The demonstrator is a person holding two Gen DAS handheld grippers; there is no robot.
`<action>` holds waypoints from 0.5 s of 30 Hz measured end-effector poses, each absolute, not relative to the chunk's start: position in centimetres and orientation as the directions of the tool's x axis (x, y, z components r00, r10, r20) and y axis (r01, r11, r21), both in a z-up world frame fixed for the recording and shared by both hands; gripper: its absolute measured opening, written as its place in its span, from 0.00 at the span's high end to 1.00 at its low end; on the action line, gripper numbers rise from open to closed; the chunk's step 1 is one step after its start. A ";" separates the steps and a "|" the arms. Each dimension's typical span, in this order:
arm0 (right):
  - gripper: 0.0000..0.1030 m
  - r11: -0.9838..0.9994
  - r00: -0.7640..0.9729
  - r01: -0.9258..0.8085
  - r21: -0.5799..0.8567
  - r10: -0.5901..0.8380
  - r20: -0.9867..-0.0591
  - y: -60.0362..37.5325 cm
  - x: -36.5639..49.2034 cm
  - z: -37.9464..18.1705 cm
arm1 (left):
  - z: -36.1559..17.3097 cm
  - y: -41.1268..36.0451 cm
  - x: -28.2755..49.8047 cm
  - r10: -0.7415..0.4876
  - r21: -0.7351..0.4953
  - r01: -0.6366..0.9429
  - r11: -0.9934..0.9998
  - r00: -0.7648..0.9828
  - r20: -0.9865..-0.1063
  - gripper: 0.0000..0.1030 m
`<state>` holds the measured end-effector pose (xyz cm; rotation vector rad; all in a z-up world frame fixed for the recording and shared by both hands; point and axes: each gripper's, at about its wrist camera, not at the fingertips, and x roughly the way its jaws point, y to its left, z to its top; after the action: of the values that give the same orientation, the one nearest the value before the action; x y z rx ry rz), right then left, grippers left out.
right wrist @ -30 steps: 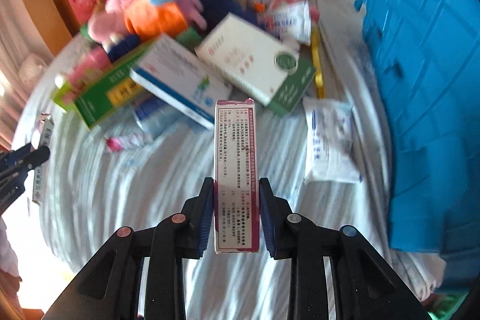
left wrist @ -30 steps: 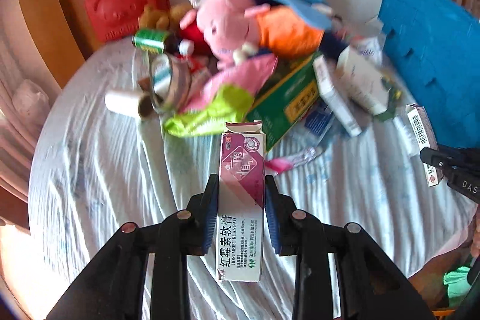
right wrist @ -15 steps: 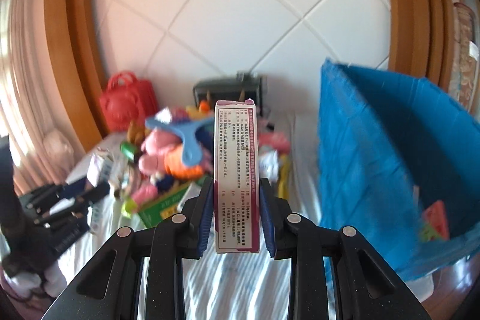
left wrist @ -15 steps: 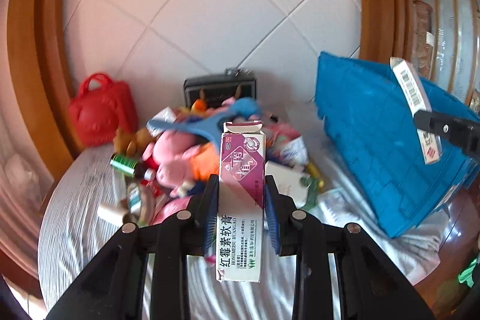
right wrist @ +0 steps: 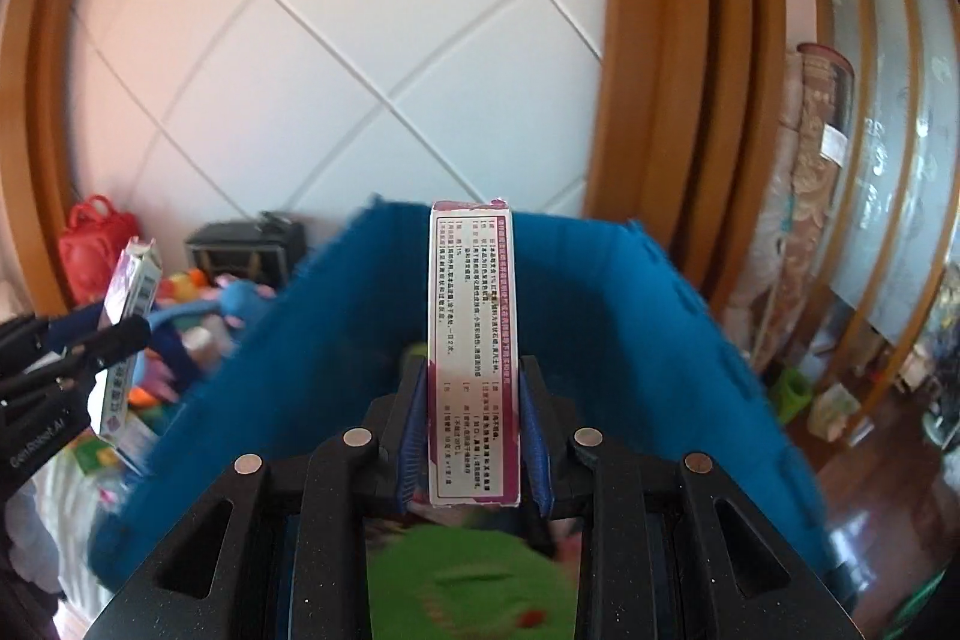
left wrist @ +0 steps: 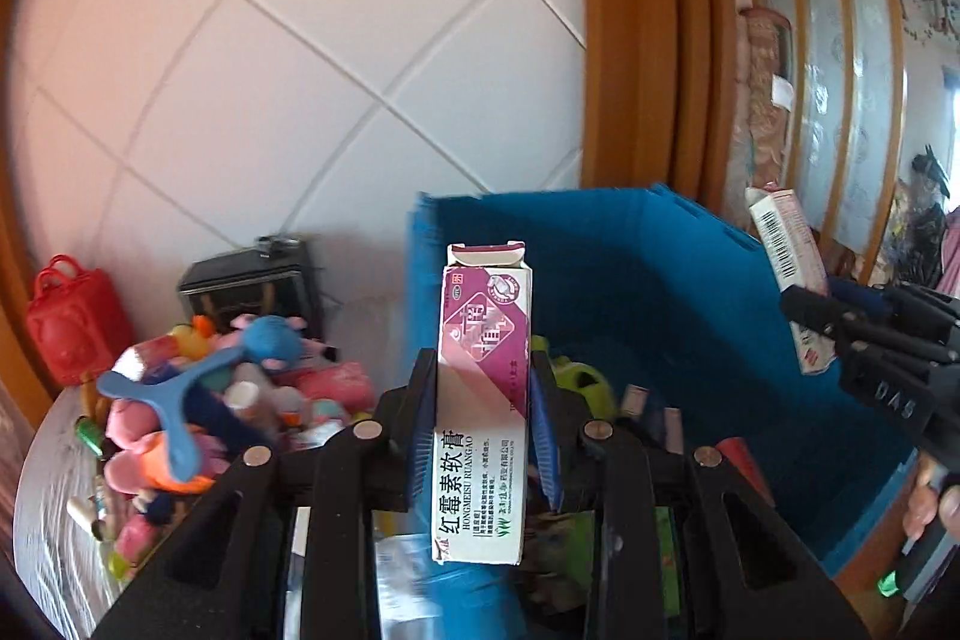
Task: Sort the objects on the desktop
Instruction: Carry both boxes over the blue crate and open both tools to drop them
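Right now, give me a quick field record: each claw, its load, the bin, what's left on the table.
left claw: shut on ointment box, upright
right claw: shut on second ointment box, upright
blue bin: open, in front of both claws, items already inside
table pile: plush toys and small items left of the bin
red bag: by the wall

Bright daylight from the right washes both fisheye views, with glare on the glass cabinet doors [right wrist: 888, 112], heavily curved dark edges, motion blur smearing the blue bin [right wrist: 600, 292] rim and toy pile [left wrist: 198, 400], and sharp foreground boxes.
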<state>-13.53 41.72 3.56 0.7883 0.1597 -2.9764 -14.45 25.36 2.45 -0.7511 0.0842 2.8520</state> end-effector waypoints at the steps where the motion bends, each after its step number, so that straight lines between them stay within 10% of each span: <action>1: 0.73 -0.993 -0.855 0.082 -0.090 -0.023 -0.518 43.2 -14.2 3.1 | 2.3 27.2 -15.0 0.161 0.016 -0.197 -0.980 -0.842 -0.515 0.72; 8: 0.73 -0.992 -0.802 0.092 -0.083 -0.025 -0.597 49.6 -15.3 0.7 | 1.5 35.5 -16.0 0.138 0.054 -0.208 -0.977 -0.799 -0.586 0.71; 15: 0.73 -0.989 -0.796 0.132 -0.060 -0.070 -0.601 51.0 -14.5 0.2 | 1.4 37.0 -15.8 0.080 0.090 -0.162 -0.983 -0.811 -0.580 0.39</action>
<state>-14.49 50.95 0.19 0.9564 0.1510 -2.8761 -15.82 37.02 1.37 -0.9091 0.2042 2.8665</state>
